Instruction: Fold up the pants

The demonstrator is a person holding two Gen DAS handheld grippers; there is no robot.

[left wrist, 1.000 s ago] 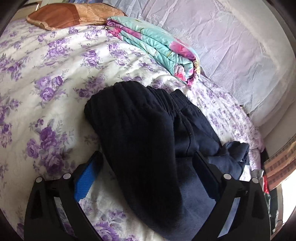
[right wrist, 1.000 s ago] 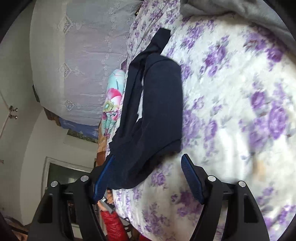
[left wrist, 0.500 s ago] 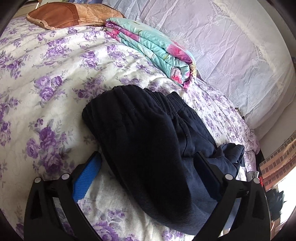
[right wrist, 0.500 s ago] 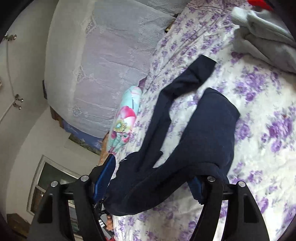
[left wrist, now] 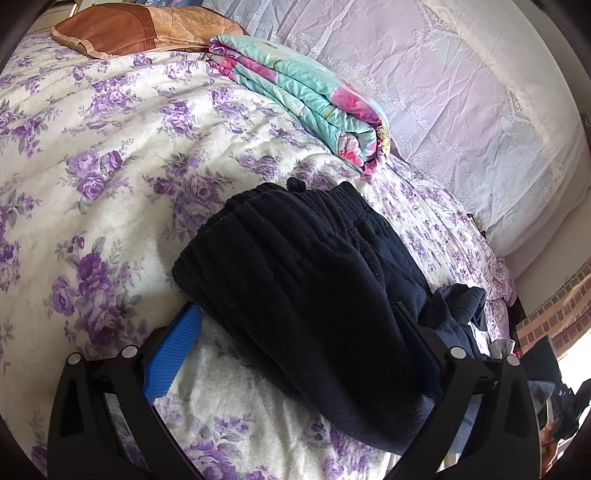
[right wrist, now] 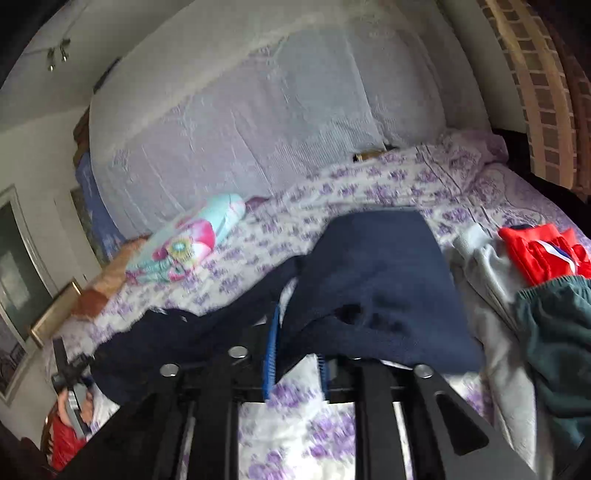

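Dark navy pants [left wrist: 306,280] lie bunched on the purple-flowered bedspread [left wrist: 110,166], waistband toward the far side. My left gripper [left wrist: 299,347] is open, its jaws wide apart around the near part of the pants, which lie between the blue pads. In the right wrist view the pants [right wrist: 376,273] drape over my right gripper [right wrist: 295,350]. Its jaws have closed to a narrow gap on a fold of the navy cloth. The view is blurred.
A folded teal and pink floral blanket [left wrist: 306,92] and a brown pillow [left wrist: 140,26] lie at the far side by the white lace headboard [left wrist: 461,92]. Grey [right wrist: 487,280], red [right wrist: 543,251] and dark green [right wrist: 557,332] clothes lie piled at the right.
My right gripper has swung round and closed from wide open onto the pants cloth. My left gripper has stayed open and drawn back a little from the pants.
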